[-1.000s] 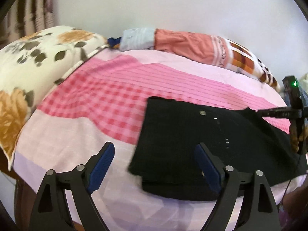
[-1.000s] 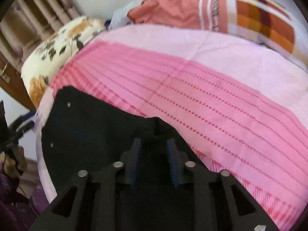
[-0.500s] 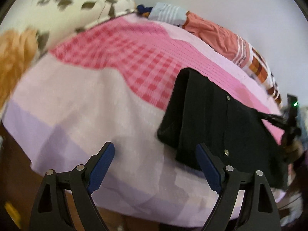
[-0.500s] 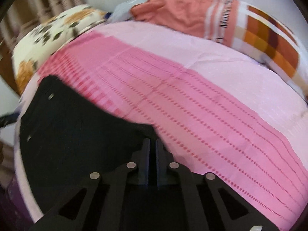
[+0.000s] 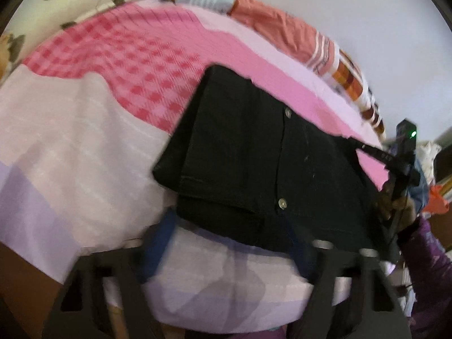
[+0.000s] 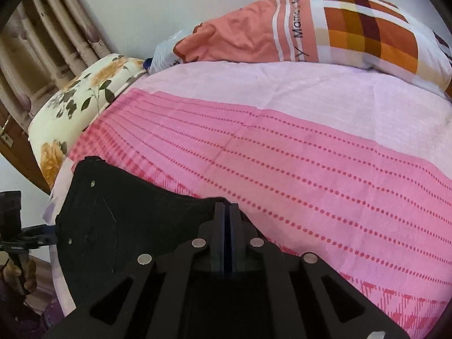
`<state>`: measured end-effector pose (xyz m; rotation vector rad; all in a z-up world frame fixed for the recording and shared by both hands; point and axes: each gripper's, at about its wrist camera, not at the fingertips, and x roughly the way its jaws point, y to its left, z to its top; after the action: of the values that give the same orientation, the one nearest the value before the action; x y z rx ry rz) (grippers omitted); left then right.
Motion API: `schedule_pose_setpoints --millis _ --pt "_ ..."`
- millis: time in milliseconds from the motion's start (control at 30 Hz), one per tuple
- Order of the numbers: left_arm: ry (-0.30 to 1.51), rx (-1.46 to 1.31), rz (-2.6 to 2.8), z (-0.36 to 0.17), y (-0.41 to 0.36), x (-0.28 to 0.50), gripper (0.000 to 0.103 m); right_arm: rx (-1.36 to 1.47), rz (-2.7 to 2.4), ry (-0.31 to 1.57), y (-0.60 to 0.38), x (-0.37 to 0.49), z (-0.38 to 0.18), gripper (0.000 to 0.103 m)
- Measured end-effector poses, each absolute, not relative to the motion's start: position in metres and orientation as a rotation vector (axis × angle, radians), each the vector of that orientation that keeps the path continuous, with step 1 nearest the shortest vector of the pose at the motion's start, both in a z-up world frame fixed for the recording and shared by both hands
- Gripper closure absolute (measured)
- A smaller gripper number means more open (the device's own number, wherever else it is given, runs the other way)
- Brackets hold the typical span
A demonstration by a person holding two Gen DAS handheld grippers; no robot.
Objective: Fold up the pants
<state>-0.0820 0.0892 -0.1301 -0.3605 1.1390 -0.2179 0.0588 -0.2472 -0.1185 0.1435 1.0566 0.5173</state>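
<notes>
pants (image 5: 248,152), one black pair; right gripper (image 6: 226,212) clamps its edge, left gripper (image 5: 228,243) closing, nothing gripped.

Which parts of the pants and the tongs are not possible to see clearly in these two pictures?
- Left tongs, left wrist view: motion blur smears the closing fingers; contact with the black pants cannot be told.
- Right tongs, right wrist view: shut at the pants' edge; the pinched cloth is black on black.
- Pants, right wrist view: the near part is hidden behind the tongs' body.

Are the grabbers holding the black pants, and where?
The right gripper pinches the black pants at their far edge. The left gripper is closing near their corner.
</notes>
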Motion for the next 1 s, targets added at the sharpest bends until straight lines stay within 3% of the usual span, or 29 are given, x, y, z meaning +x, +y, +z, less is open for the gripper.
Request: schedule_pose_setpoints --millis 267,533,633,767,833,867,900,933,1000 --pt "1.067 -0.235 -0.188 -0.12 0.074 -0.083 0.073 0.229 0.481 1.062 -0.256 0.058 -0.129 0.09" --pt "0.997 -0.232 -0.137 -0.11 0.083 -0.057 0.074 0.295 0.466 1.036 -0.261 0.052 -0.123 0.085" --pt "1.047 -0.212 -0.13 -0.122 0.083 -0.052 0.073 0.315 0.463 1.037 -0.263 0.048 -0.125 0.08" --pt "1.038 -0.145 -0.104 -0.129 0.077 -0.056 0.06 0.376 0.456 1.044 -0.271 0.044 -0.125 0.078" --pt "1.017 -0.012 -0.013 -0.127 0.066 -0.058 0.035 0.426 0.462 1.027 -0.277 0.037 -0.119 0.077" --pt "1.021 0.034 0.064 -0.126 0.065 -0.059 0.009 0.45 0.468 1.013 -0.281 0.034 -0.115 0.074" --pt "1.016 0.056 0.113 -0.124 0.066 -0.061 0.002 0.464 0.469 0.997 -0.284 0.029 -0.111 0.072" --pt "0.989 0.064 0.134 -0.12 0.067 -0.066 0.002 0.471 0.467 0.984 -0.288 0.024 -0.107 0.065" --pt "0.939 0.082 0.149 -0.11 0.069 -0.073 0.002 0.482 0.463 0.96 -0.293 0.016 -0.099 0.062"
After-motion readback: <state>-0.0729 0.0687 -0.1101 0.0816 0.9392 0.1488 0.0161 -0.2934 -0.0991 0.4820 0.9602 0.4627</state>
